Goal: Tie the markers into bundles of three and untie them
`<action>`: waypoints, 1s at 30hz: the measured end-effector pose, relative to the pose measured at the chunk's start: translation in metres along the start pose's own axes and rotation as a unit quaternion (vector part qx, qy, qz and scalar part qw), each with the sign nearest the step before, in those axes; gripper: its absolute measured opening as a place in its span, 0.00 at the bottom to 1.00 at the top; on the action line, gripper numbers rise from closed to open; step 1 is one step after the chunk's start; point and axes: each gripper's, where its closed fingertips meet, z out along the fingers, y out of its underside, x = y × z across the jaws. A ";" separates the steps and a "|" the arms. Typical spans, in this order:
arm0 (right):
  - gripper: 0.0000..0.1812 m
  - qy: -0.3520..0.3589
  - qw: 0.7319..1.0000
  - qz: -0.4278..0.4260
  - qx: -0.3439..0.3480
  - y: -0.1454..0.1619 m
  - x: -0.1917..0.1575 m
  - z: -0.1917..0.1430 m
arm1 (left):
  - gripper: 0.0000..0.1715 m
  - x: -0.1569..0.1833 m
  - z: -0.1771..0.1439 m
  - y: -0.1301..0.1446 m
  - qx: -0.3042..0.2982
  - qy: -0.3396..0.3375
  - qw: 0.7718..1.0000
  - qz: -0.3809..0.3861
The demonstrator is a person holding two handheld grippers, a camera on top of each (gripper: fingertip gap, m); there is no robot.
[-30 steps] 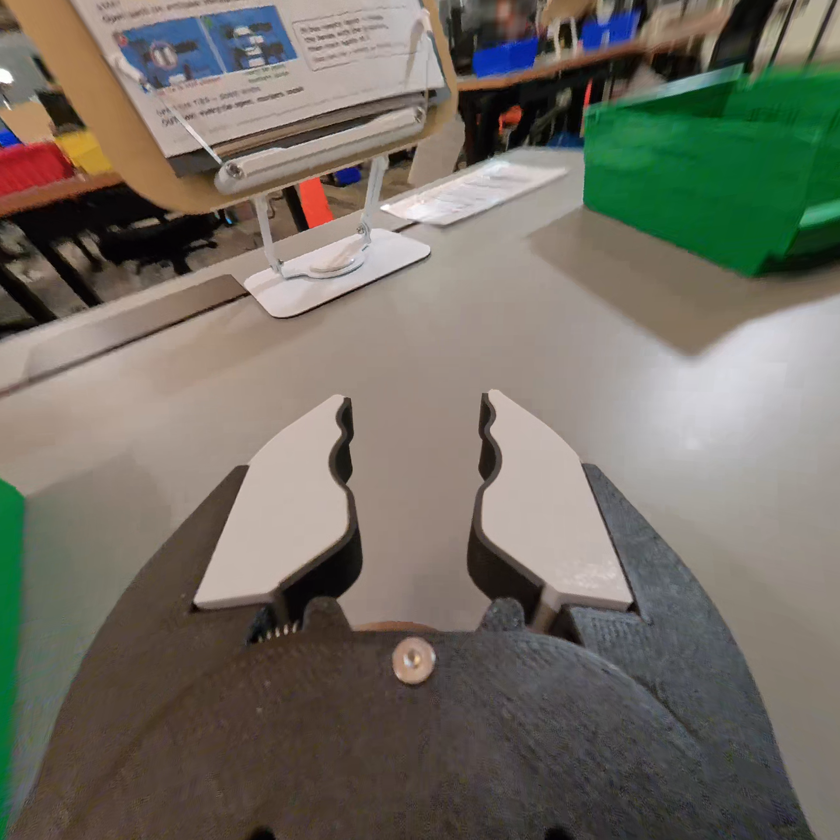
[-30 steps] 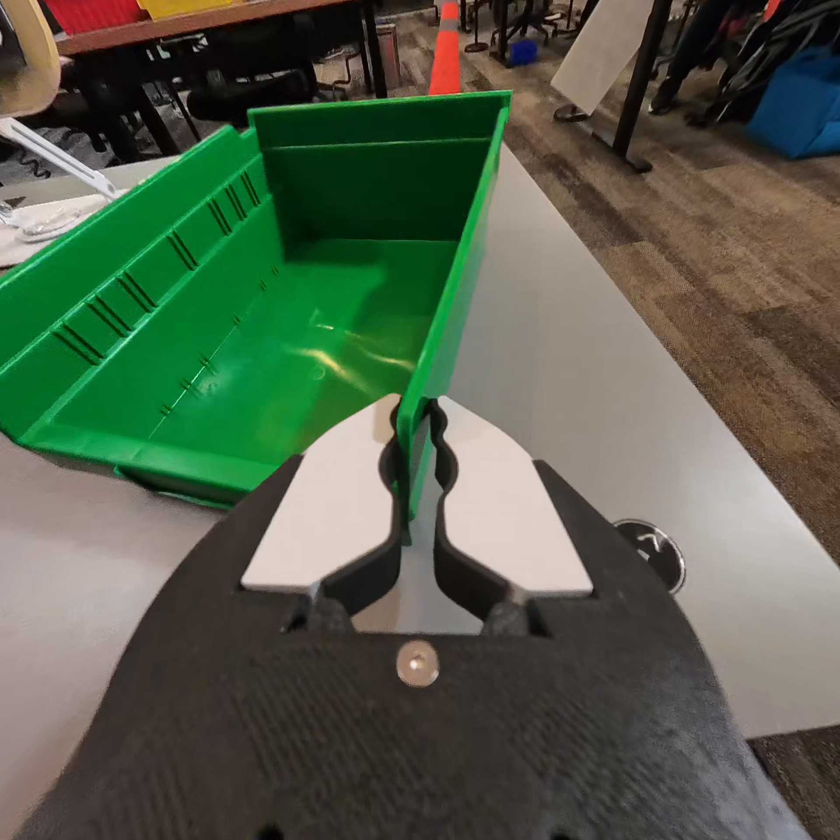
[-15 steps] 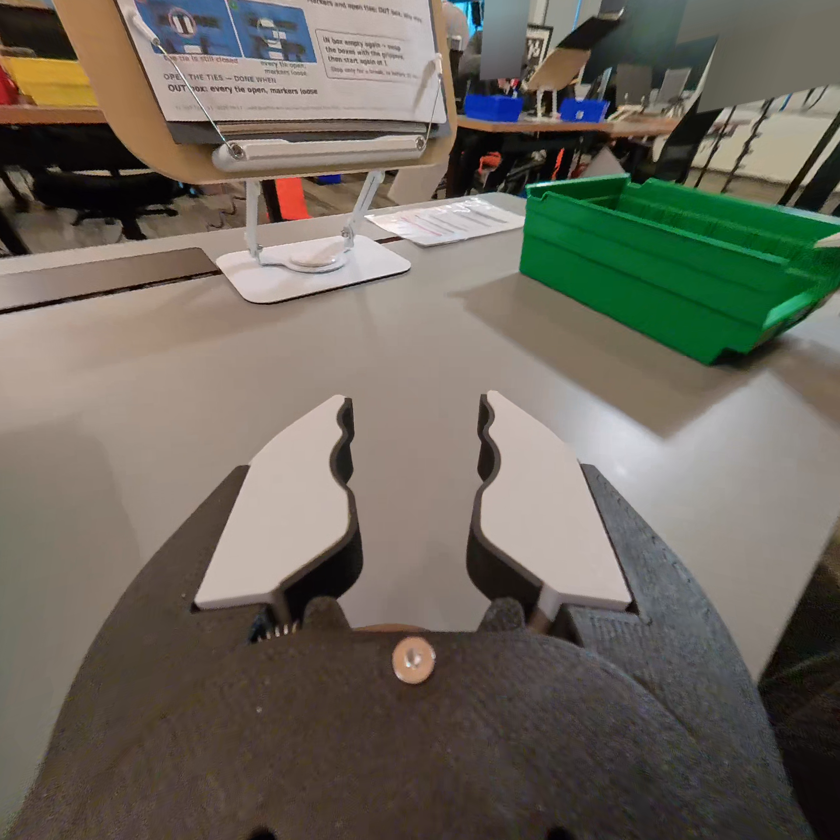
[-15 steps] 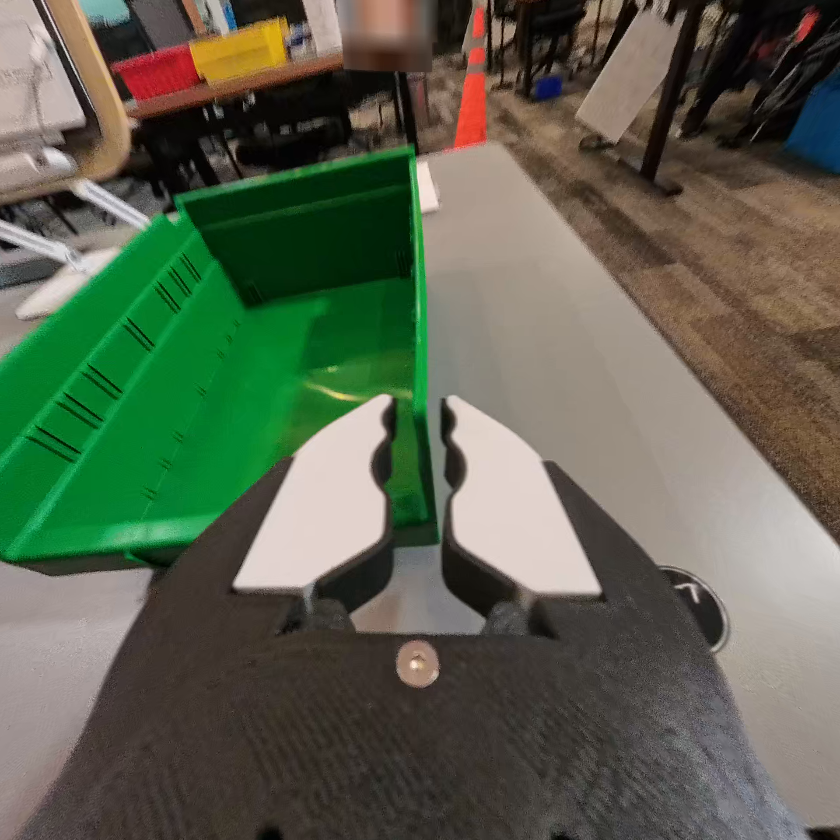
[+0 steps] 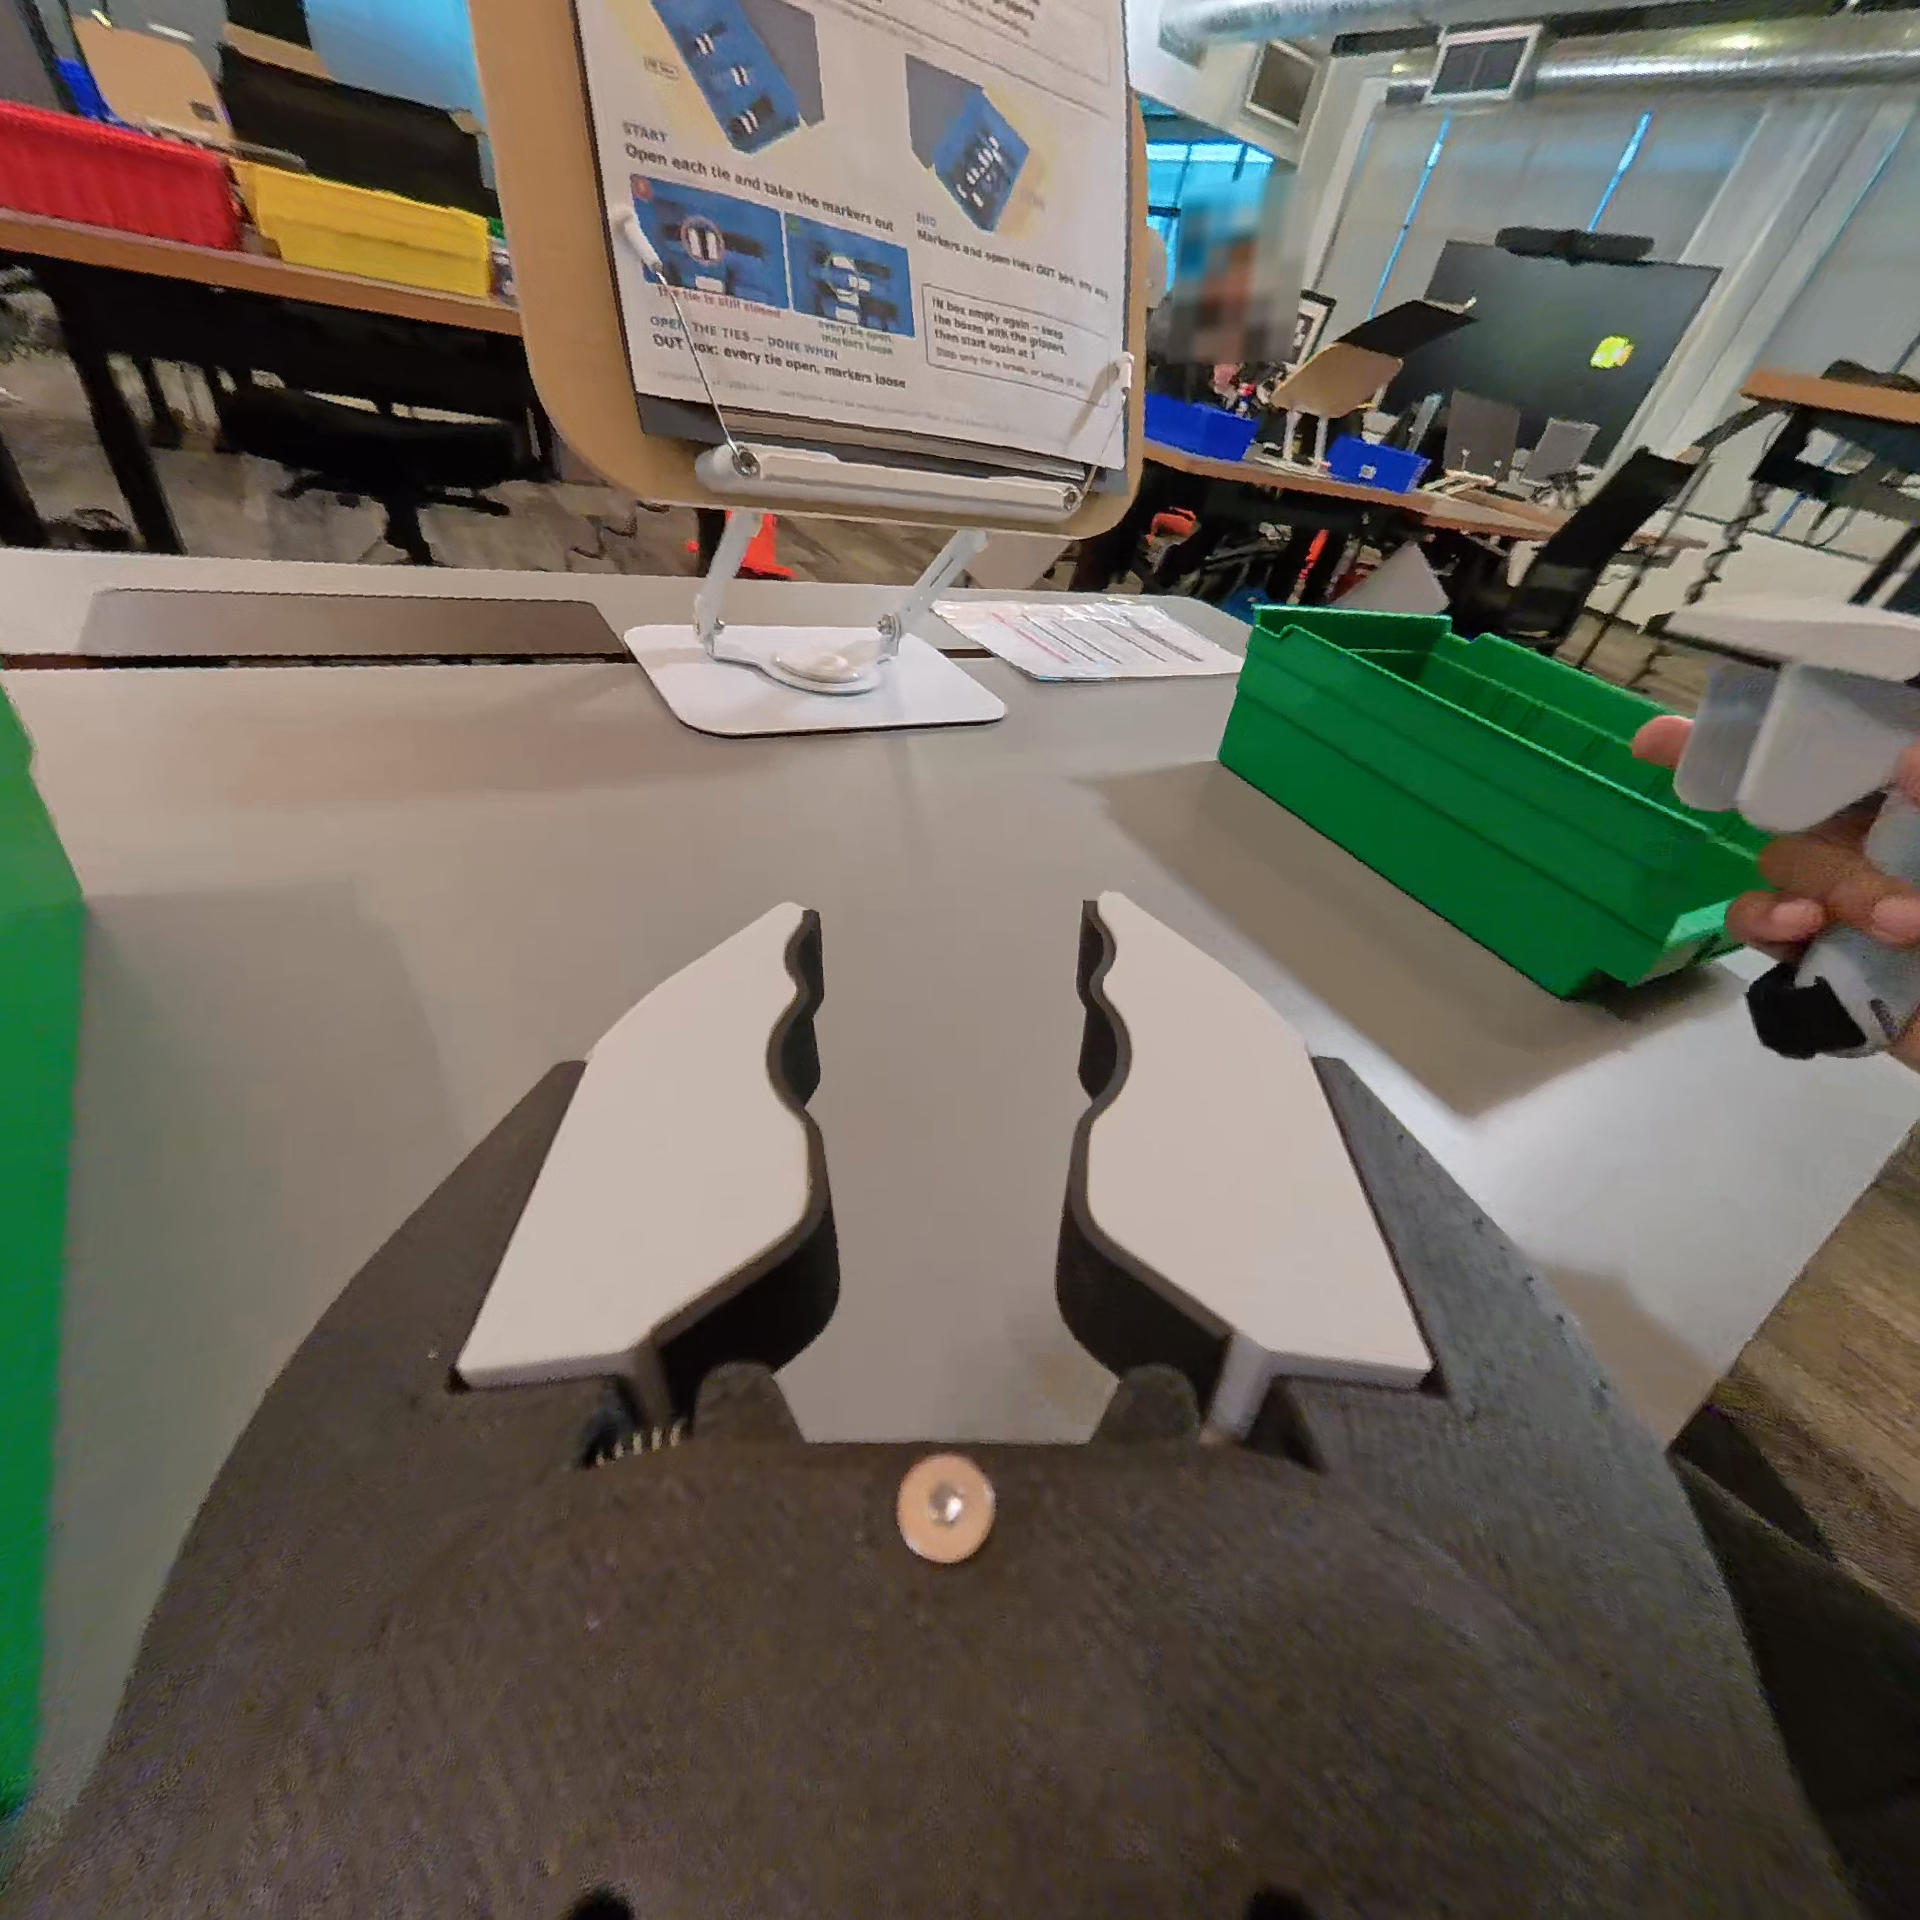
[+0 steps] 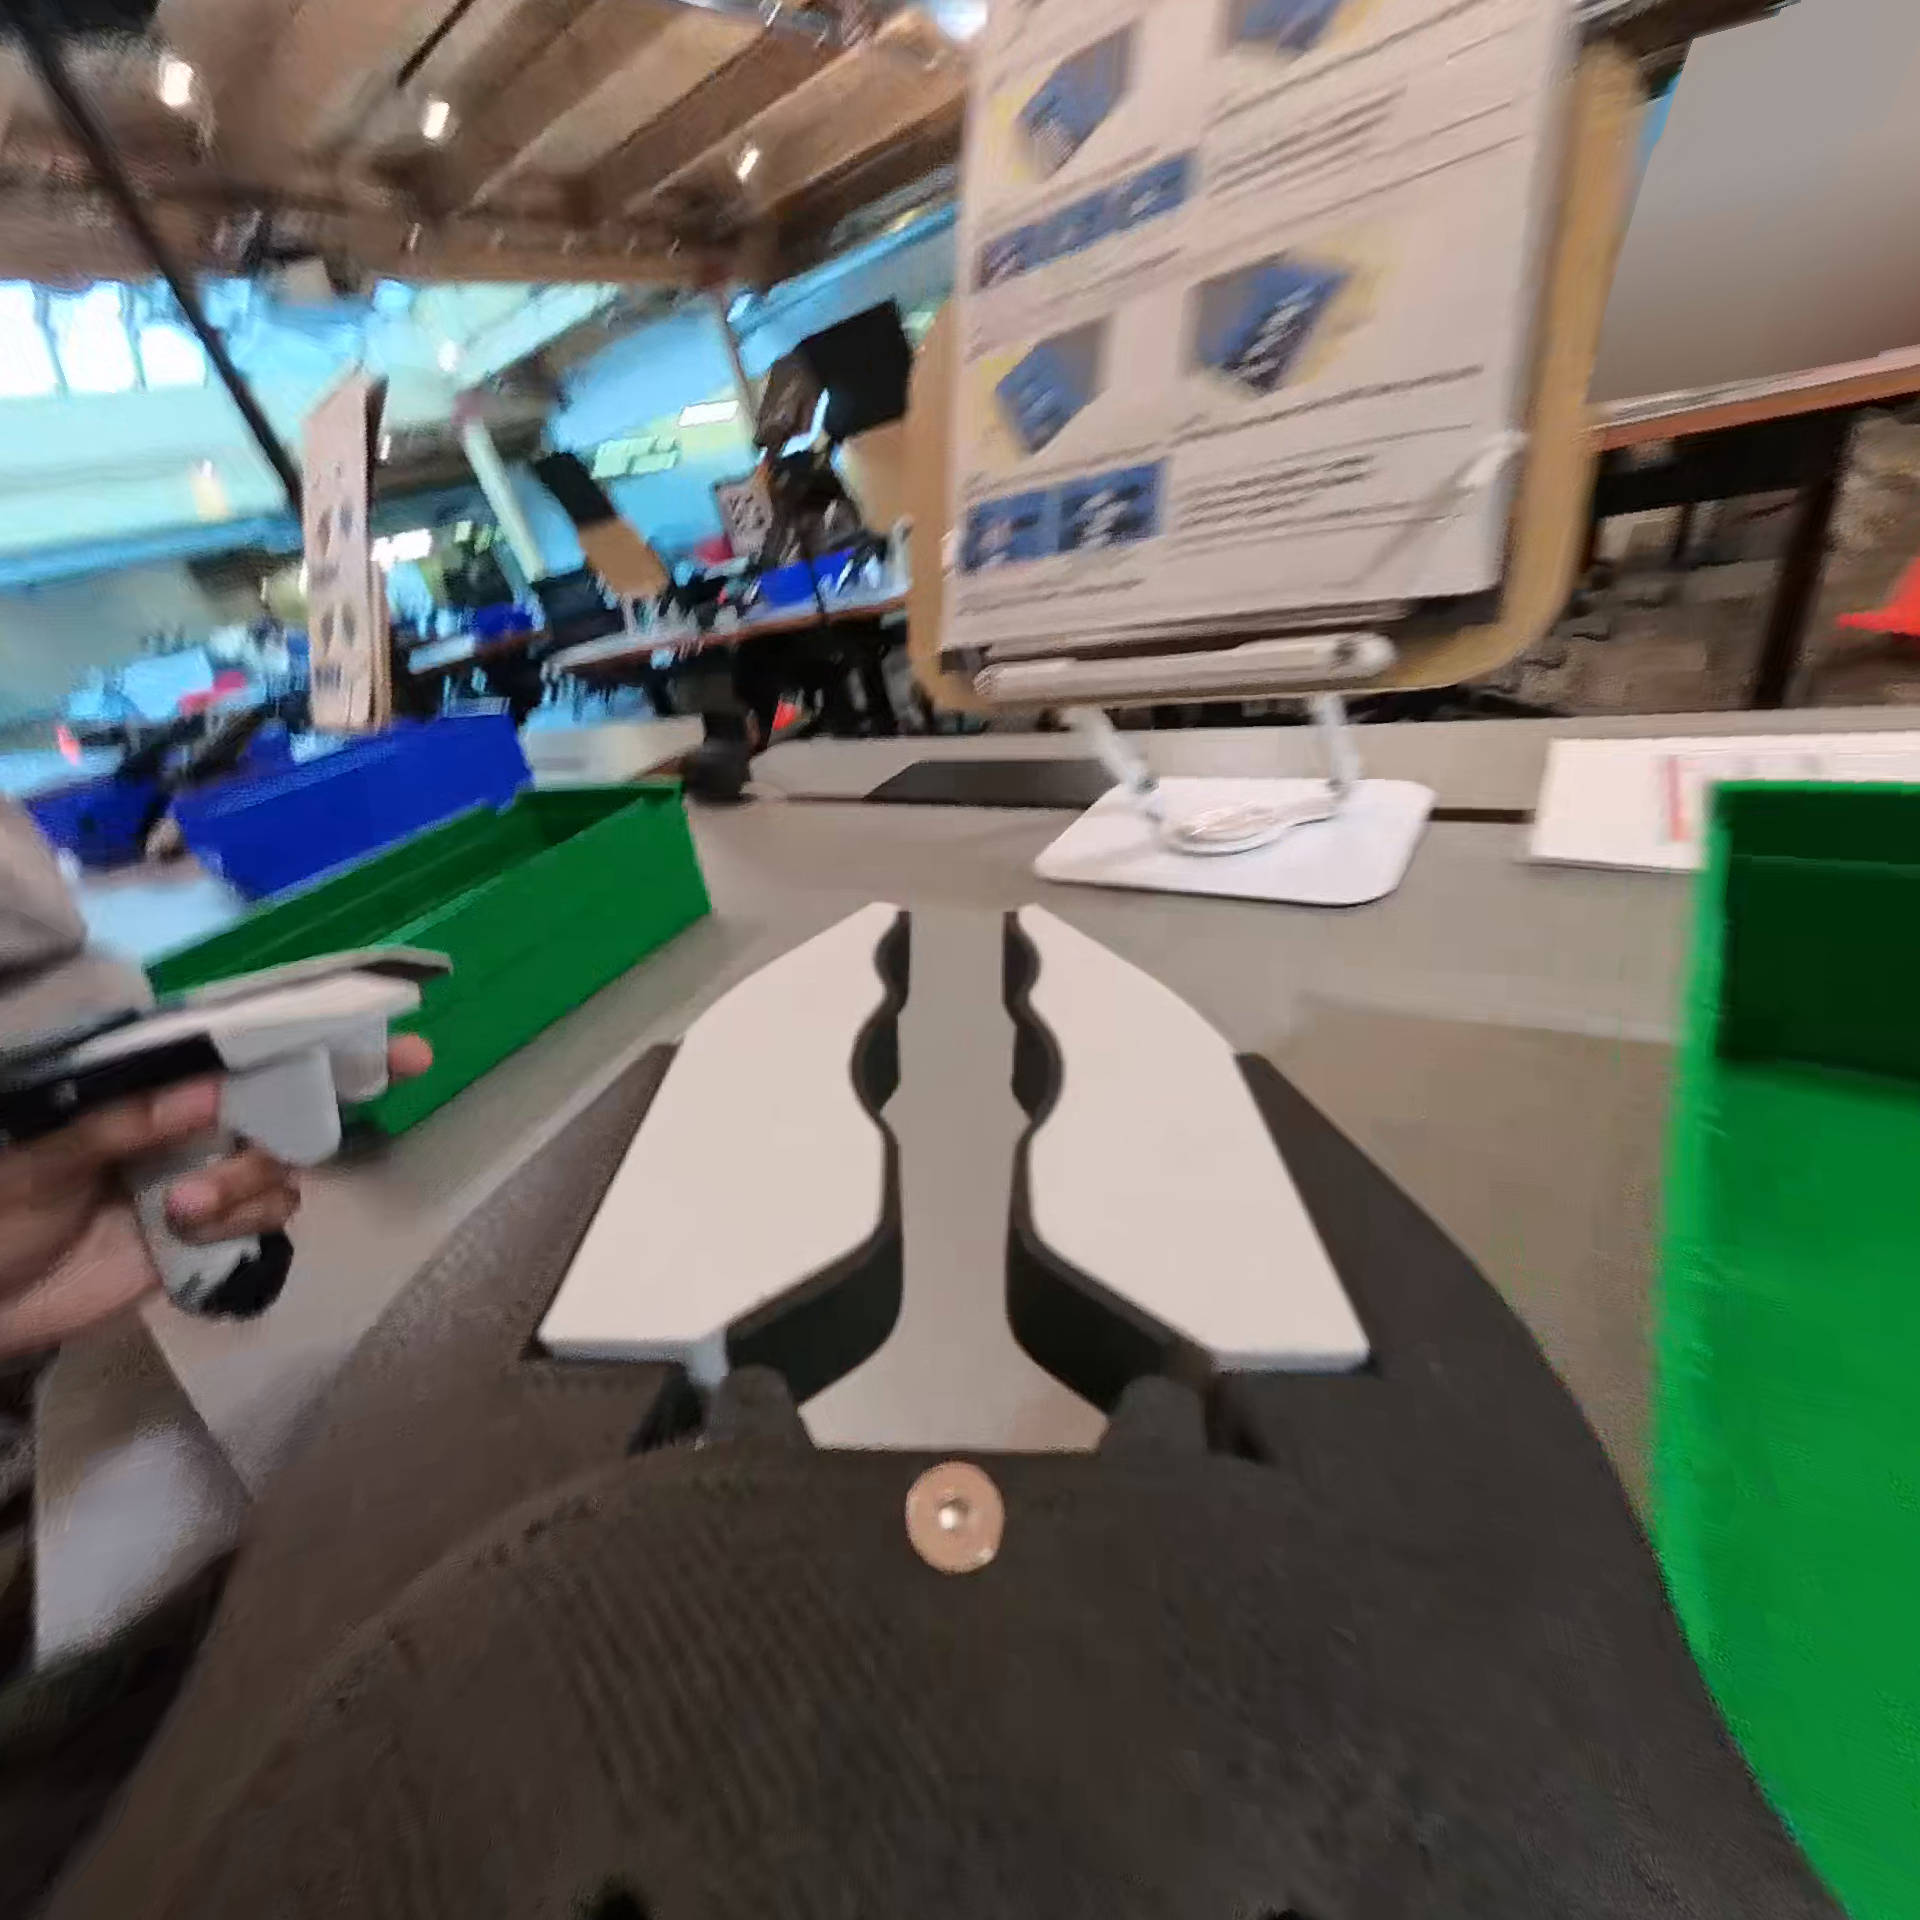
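Note:
My left gripper (image 5: 948, 914) is open and empty, low over the bare grey table (image 5: 520, 883). An empty green bin (image 5: 1475, 800) stands to its right, and a second green bin's wall (image 5: 31, 1143) fills the left edge. My right gripper (image 6: 956, 920) is open by a narrow gap with nothing between its pads. One green bin (image 6: 1808, 1195) stands close on its right and the other green bin (image 6: 468, 914) lies to its left. A hand (image 6: 104, 1226) holds the left gripper in front of that bin.
A document stand with a printed sheet (image 5: 852, 239) rests on a white base (image 5: 821, 686) at the back of the table, also seen in the right wrist view (image 6: 1236, 842). A paper sheet (image 5: 1081, 639) lies beside it. The table's front edge (image 5: 1662, 1278) is at the right. A blue bin (image 6: 343, 790) sits behind the left green bin. My hands' fingertips stand some 25 cm from each other.
My right gripper was shut on the green bin's side wall, opened off it, and has swung left towards the document stand. My left gripper stayed open and turned left, its jaws slightly narrower.

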 end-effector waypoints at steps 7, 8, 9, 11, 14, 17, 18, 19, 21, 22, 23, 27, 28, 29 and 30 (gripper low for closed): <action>0.06 0.015 0.991 -0.133 0.000 0.023 -0.040 0.033 | 0.28 -0.014 -0.021 0.004 -0.002 -0.044 0.999 0.018; 0.04 0.001 0.992 -0.130 0.001 0.027 -0.046 0.036 | 0.28 -0.016 -0.023 0.006 -0.005 -0.046 0.999 0.015; 0.03 -0.011 0.993 -0.120 -0.007 0.031 -0.051 0.040 | 0.28 -0.018 -0.025 0.007 -0.007 -0.048 0.999 0.012; 0.04 -0.033 0.996 -0.076 -0.027 0.041 -0.059 0.048 | 0.28 -0.021 -0.030 0.009 -0.012 -0.049 0.999 0.014; 0.00 -0.084 0.994 0.033 -0.054 0.058 -0.079 0.053 | 0.29 -0.024 -0.035 0.012 -0.013 -0.047 0.998 0.026; 0.00 -0.151 0.981 0.089 -0.087 0.070 -0.112 0.050 | 0.30 -0.009 -0.030 0.018 -0.013 0.019 0.999 0.035; 0.00 -0.160 0.978 0.106 -0.081 0.068 -0.118 0.047 | 0.32 0.007 -0.028 0.022 -0.020 0.080 0.996 0.027; 0.00 -0.173 0.975 0.123 -0.072 0.064 -0.124 0.045 | 0.35 0.014 -0.025 0.025 -0.027 0.116 0.993 0.013; 0.00 -0.208 0.968 0.116 -0.078 0.064 -0.134 0.041 | 0.37 0.014 -0.016 0.023 -0.020 0.131 0.991 -0.014; 0.00 -0.212 0.969 0.088 -0.087 0.069 -0.134 0.040 | 0.37 0.012 -0.013 0.020 -0.014 0.130 0.991 -0.031; 0.00 -0.202 0.974 0.058 -0.089 0.072 -0.129 0.040 | 0.38 0.012 -0.010 0.019 -0.017 0.128 0.991 -0.045; 0.00 -0.186 0.981 0.026 -0.042 0.055 -0.110 0.031 | 0.37 0.027 -0.007 0.023 -0.017 0.103 0.995 0.006; 0.00 -0.189 0.981 0.021 -0.035 0.052 -0.108 0.029 | 0.37 0.035 -0.006 0.024 -0.019 0.107 0.994 0.022; 0.00 -0.184 0.982 0.014 -0.035 0.052 -0.105 0.027 | 0.37 0.043 -0.003 0.026 -0.023 0.114 0.993 0.034; 0.00 -0.172 0.984 0.010 -0.040 0.054 -0.101 0.026 | 0.38 0.052 -0.001 0.026 -0.023 0.125 0.991 0.041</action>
